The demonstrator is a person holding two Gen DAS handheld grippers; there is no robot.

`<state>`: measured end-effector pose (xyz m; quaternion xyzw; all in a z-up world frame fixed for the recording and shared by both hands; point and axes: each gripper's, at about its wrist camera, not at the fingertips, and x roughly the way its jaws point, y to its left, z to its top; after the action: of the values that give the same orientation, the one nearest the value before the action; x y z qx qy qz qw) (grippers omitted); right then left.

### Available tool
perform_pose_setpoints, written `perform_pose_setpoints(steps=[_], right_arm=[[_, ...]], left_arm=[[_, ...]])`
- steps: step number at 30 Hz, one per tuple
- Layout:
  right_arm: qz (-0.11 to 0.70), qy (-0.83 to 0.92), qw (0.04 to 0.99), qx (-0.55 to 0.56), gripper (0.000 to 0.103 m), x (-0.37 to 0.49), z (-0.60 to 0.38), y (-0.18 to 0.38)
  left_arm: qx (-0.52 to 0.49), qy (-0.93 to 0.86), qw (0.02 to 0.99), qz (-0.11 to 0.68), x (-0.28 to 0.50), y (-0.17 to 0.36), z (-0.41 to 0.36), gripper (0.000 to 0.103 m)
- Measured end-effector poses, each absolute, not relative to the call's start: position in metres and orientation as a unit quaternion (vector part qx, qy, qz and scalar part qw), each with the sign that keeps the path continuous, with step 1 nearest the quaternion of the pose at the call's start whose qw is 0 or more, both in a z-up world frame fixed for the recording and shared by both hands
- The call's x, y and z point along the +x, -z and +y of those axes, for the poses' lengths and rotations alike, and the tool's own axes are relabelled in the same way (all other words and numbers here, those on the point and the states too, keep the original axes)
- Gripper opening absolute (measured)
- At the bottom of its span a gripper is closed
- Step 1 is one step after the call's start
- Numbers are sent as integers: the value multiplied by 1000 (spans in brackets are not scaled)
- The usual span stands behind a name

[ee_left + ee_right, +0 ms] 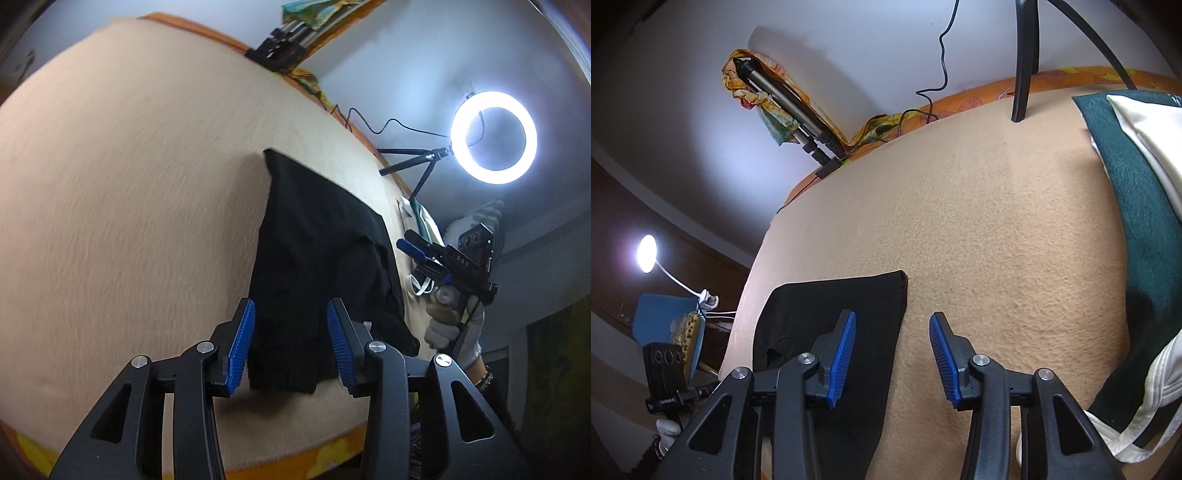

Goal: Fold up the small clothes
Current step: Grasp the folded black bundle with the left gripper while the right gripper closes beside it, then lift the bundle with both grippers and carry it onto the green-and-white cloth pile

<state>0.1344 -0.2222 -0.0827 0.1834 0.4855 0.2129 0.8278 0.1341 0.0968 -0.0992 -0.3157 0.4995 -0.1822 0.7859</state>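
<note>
A black folded garment [314, 258] lies flat on the beige blanket [129, 184]. My left gripper [290, 343] is open and empty, held above the garment's near end. The right gripper also shows in the left wrist view [424, 254], at the garment's far right side, held by a gloved hand. In the right wrist view the black garment [831, 317] lies at lower left. My right gripper [893, 354] is open and empty, over the garment's right edge and the bare blanket [997, 240].
A pile of green and white clothes [1137, 221] lies at the right of the bed. A lit ring light [493, 136] on a tripod stands at the bed's edge with its cable [942, 55]. A folded tripod [798, 110] leans against the wall. A desk lamp [648, 254] glows beside the bed.
</note>
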Motion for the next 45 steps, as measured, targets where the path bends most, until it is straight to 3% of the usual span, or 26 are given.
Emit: perform_pose_setpoints(steps=[3,22,29,32,35,37,45], right_arm=[[491,-223,821,187,54,135,-218,85],[498,-241,806,212,51,155,-209,102],[501,-269,790,229,36,161,-198,112],[506,-281,783,229,28,162,-190,116],[509,-285,782,219,19,163,-182,117],[512,-287,783,208,14,163,-177,118],[503,-262,811,145,5,157,-162,104]], left_arm=[[-334,175,775,508,129,108,100,40],[-371,214,744,513,114,122,85,40],[-366,232,746,507,119,119,75,39],[-361,238,746,507,122,117,69,34],[-353,231,749,511,122,118,70,19],[-347,227,753,511,121,118,69,15],[-248,221,806,489,108,93,50,10]])
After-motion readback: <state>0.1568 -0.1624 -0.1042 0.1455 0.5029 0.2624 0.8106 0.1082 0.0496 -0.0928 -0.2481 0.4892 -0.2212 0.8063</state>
